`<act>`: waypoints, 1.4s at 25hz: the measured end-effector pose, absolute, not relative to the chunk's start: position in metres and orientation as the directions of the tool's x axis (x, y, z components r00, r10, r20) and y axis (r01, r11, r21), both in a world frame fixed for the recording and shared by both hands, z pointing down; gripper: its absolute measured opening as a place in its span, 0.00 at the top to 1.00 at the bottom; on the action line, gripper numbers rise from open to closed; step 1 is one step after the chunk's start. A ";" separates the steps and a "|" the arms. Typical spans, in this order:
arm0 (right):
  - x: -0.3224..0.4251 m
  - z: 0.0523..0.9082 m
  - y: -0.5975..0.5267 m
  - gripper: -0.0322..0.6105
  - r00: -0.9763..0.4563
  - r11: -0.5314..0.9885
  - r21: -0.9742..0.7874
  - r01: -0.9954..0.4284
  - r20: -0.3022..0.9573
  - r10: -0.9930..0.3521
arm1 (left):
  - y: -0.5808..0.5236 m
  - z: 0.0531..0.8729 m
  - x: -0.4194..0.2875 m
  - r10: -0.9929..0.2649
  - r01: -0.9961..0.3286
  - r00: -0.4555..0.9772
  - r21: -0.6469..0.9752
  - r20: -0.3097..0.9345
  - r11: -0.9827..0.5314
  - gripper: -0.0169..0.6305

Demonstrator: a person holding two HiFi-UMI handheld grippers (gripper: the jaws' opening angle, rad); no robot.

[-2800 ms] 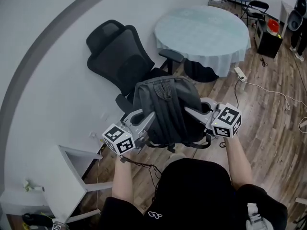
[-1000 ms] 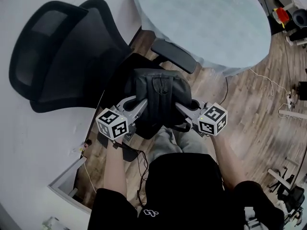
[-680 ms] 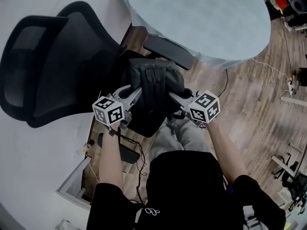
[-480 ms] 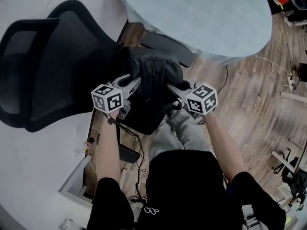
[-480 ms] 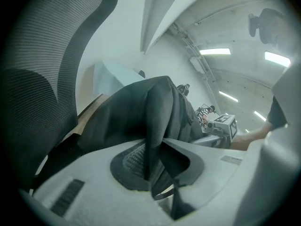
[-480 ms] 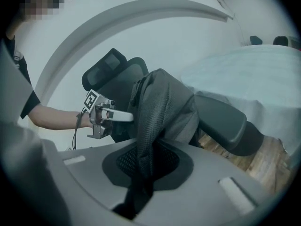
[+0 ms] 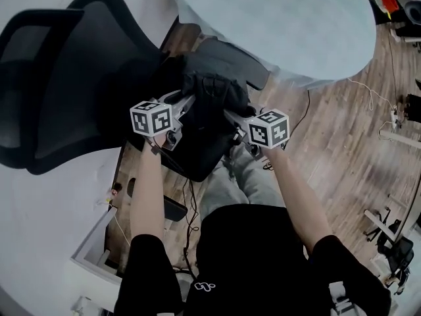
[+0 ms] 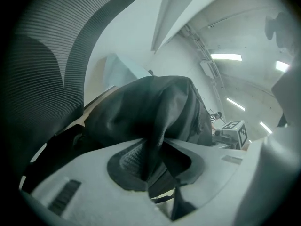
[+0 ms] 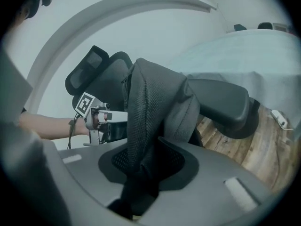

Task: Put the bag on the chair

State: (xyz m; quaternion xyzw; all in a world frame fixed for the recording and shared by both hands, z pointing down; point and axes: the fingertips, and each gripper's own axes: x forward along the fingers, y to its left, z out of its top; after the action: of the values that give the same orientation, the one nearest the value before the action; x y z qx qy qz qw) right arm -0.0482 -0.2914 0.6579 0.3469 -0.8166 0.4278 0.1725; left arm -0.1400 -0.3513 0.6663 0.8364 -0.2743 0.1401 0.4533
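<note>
The dark grey bag (image 7: 212, 92) rests on the seat of the black mesh-backed office chair (image 7: 62, 78), slumped against the backrest. My left gripper (image 7: 186, 103) is at the bag's left side and my right gripper (image 7: 231, 116) at its right side. In the left gripper view a fold of the bag (image 8: 150, 105) lies between the opening jaws of the left gripper (image 8: 155, 168), with a gap beside it. In the right gripper view a mesh strap of the bag (image 9: 155, 102) hangs loose between the opening jaws of the right gripper (image 9: 146, 166).
A round table (image 7: 296, 18) with a pale cloth stands close behind the chair, near its right armrest (image 7: 230, 56). Cables run over the wood floor (image 7: 342, 150). A white piece of furniture (image 7: 99, 242) stands at the lower left by the wall.
The bag has gone from hanging in front of the chair down onto its seat. Both grippers have followed it forward, and their hold on the fabric has loosened.
</note>
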 end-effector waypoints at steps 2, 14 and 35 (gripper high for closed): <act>-0.048 0.655 -0.286 0.69 -0.702 0.395 -0.580 -0.713 0.578 -0.417 | -0.341 0.666 -0.145 -0.334 -0.598 0.801 0.660 0.496 -0.454 0.81; -0.030 0.605 -0.253 0.57 -0.686 0.485 -0.489 -0.725 0.571 -0.451 | -0.286 0.570 -0.181 -0.587 -0.759 0.651 0.414 0.481 -0.503 0.69; -0.088 0.325 -0.334 0.94 -0.619 0.564 -0.358 -0.745 0.053 -0.784 | -0.312 0.323 -0.179 -0.969 -0.969 0.227 0.125 0.097 -0.214 0.98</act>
State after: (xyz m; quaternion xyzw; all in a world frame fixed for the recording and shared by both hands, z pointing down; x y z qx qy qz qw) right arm -0.0877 -0.3342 0.3251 0.4329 -0.8825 0.1752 -0.0558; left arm -0.1789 -0.3115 0.3233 0.7792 -0.6217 -0.0010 0.0793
